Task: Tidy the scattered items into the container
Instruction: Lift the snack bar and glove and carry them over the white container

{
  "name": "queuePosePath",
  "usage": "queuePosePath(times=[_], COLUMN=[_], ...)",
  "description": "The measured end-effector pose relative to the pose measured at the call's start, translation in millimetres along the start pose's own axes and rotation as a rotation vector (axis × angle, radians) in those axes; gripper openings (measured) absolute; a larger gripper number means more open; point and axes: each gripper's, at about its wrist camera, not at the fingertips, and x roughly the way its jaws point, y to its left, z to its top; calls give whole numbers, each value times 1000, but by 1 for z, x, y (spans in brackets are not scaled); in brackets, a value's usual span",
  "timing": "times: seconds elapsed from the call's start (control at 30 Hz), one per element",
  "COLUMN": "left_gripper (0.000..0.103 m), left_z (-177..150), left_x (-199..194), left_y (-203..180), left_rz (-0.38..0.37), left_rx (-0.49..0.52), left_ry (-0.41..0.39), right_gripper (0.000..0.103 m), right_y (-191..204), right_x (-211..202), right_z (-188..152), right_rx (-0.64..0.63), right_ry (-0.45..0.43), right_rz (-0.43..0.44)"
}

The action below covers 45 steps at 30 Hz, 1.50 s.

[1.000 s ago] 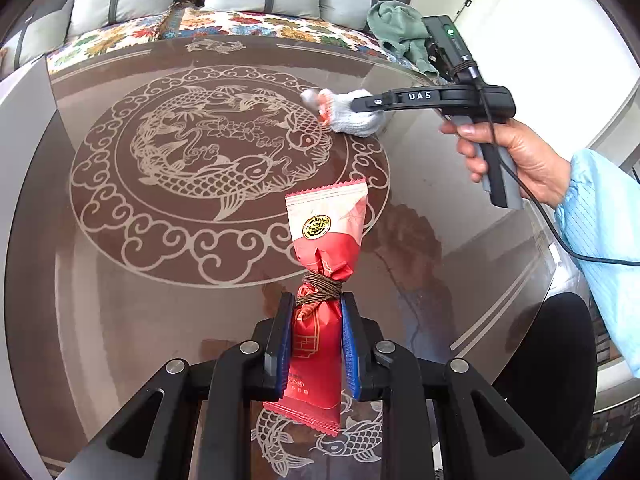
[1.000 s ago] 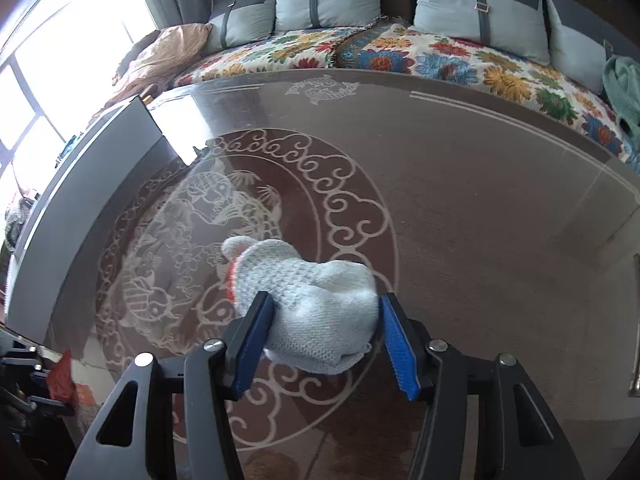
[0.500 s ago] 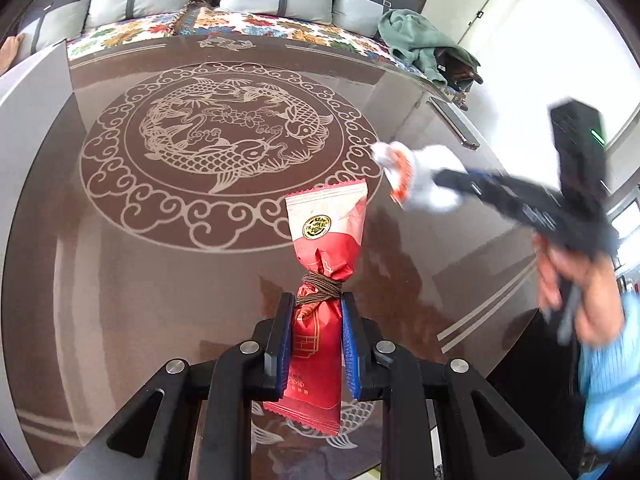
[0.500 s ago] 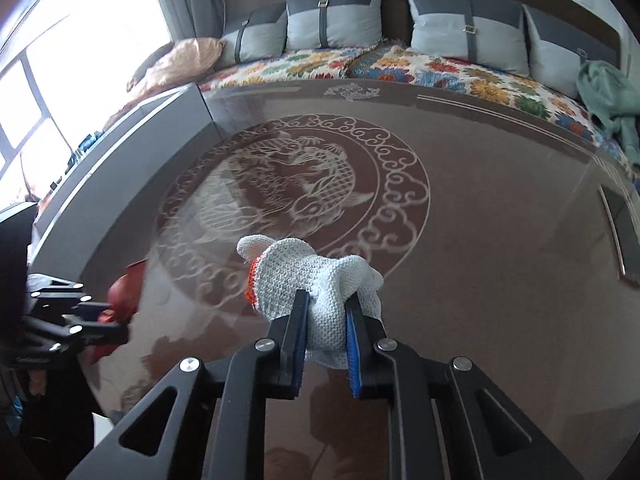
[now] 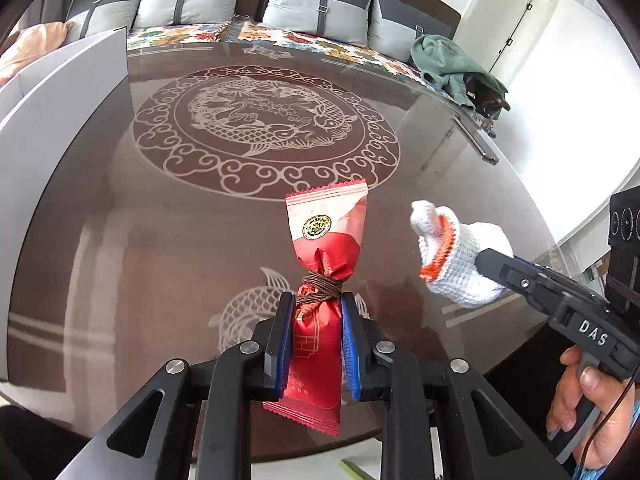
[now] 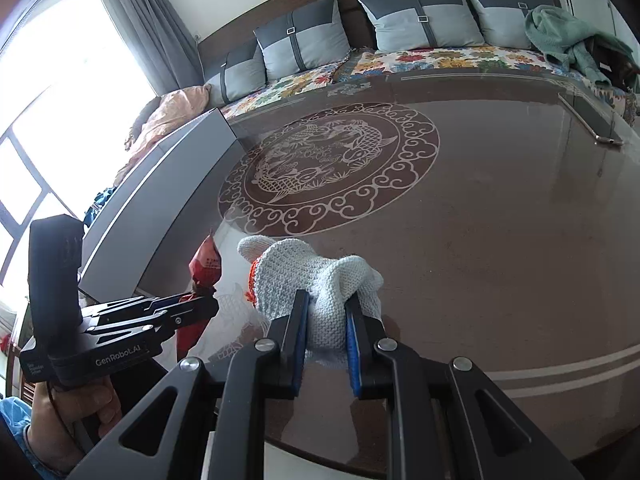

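My left gripper [image 5: 316,308] is shut on a red snack packet [image 5: 326,240] tied with brown cord, held above the brown glass table [image 5: 160,216]. To its right, my right gripper [image 5: 480,258] carries a white knitted glove [image 5: 460,256] with an orange cuff. In the right wrist view the right gripper [image 6: 326,308] is shut on the glove [image 6: 316,276], lifted off the table near its front edge. The left gripper [image 6: 208,304] with the red packet [image 6: 206,266] shows at the left, held by a hand [image 6: 68,412]. No container is in view.
The table [image 6: 480,240] bears a carp medallion [image 5: 264,128] at its centre. A grey panel [image 5: 52,96] stands along the left side. Behind is a sofa with grey cushions [image 5: 316,4] and a green cloth [image 5: 452,64]. A metal bar [image 5: 476,140] lies at the right edge.
The right gripper shut on the glove, lifted it off the medallion and brought it back toward the front edge, beside the left gripper. The left gripper drew back, still holding the packet.
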Motion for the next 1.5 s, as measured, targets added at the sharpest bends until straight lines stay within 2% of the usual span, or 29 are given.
queuePosePath(times=[0.2,0.73,1.0,1.17,1.37,1.5], left_gripper=[22,22,22,22,22,22], left_z=[-5,1,7,26,65,97], left_x=[-10,-32,-63,-112,-173,-196], left_y=[3,17,34,83,181,250], left_rz=[2,59,64,98,230,313], left_rx=[3,-17,-75,-159,-260,-305], left_ry=[-35,-117,-163,-225,-306,-325], right_gripper=[17,17,17,17,17,17], right_y=[16,42,50,95,193,270], right_x=[0,4,8,13,38,73], right_z=[-9,-2,7,44,119,163], right_rx=[4,-24,20,-25,-158,-270], right_ry=[2,-9,-1,-44,-106,-113], right_rz=[-12,-53,-44,56,209,279])
